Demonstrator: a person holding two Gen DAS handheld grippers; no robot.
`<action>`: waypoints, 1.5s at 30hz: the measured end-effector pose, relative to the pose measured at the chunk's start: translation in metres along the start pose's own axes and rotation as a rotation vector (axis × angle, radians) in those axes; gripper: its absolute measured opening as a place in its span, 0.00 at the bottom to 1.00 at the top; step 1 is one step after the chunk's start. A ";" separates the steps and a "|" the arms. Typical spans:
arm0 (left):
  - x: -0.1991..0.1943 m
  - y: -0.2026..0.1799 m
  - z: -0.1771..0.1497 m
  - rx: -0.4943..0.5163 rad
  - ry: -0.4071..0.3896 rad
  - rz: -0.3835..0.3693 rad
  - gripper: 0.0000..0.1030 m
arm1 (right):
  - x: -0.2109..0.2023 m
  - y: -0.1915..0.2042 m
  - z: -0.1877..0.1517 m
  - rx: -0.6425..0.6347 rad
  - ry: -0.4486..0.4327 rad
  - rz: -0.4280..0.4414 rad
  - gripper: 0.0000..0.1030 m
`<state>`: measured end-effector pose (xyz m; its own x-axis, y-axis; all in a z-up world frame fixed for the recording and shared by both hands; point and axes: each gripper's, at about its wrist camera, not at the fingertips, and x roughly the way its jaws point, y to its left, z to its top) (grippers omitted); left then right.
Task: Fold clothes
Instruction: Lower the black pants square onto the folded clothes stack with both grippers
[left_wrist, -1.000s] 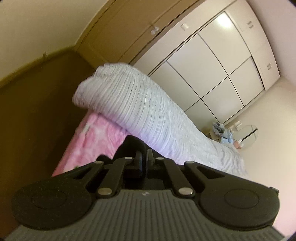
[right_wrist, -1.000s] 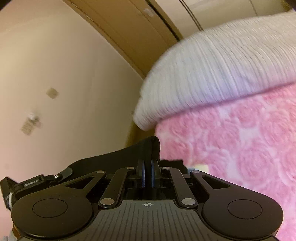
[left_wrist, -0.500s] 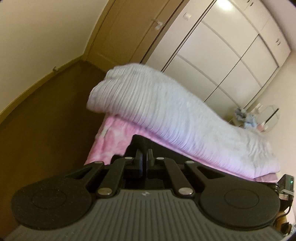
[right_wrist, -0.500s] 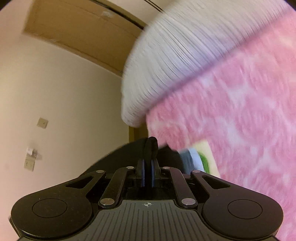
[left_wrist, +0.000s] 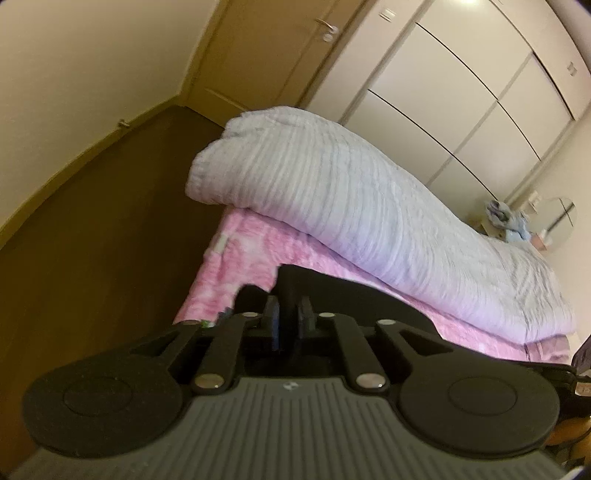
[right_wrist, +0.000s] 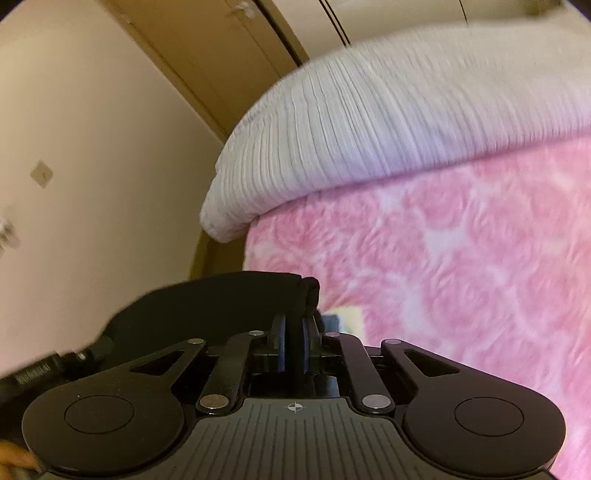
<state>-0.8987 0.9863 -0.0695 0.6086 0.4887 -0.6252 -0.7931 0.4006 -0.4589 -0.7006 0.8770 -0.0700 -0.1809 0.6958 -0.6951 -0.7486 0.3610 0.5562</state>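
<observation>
Black cloth, the garment (left_wrist: 332, 291), is clamped in both the left gripper (left_wrist: 289, 325) and right gripper (right_wrist: 294, 345), just before the pink bedspread (right_wrist: 461, 277); keep its edge taut and level. Beyond lies the white duvet (left_wrist: 351, 192).

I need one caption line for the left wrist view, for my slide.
Left tongs shut on black garment before pink bedspread and white duvet.

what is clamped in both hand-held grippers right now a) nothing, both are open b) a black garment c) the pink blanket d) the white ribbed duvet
b: the left hand-held gripper and the right hand-held gripper are each shut on the black garment, above the pink blanket.
</observation>
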 end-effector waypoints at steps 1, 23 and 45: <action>-0.009 -0.001 0.002 0.004 -0.009 0.017 0.09 | -0.009 -0.002 0.004 0.009 -0.009 -0.009 0.14; -0.033 -0.056 -0.046 0.224 0.093 0.168 0.09 | -0.048 0.029 -0.056 -0.411 0.036 -0.091 0.17; -0.124 -0.105 -0.115 0.258 0.125 0.385 0.32 | -0.125 0.030 -0.113 -0.451 0.176 -0.112 0.22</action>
<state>-0.8937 0.7948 -0.0165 0.2519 0.5485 -0.7973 -0.9181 0.3960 -0.0176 -0.7720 0.7306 -0.0177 -0.1594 0.5383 -0.8275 -0.9641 0.0956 0.2478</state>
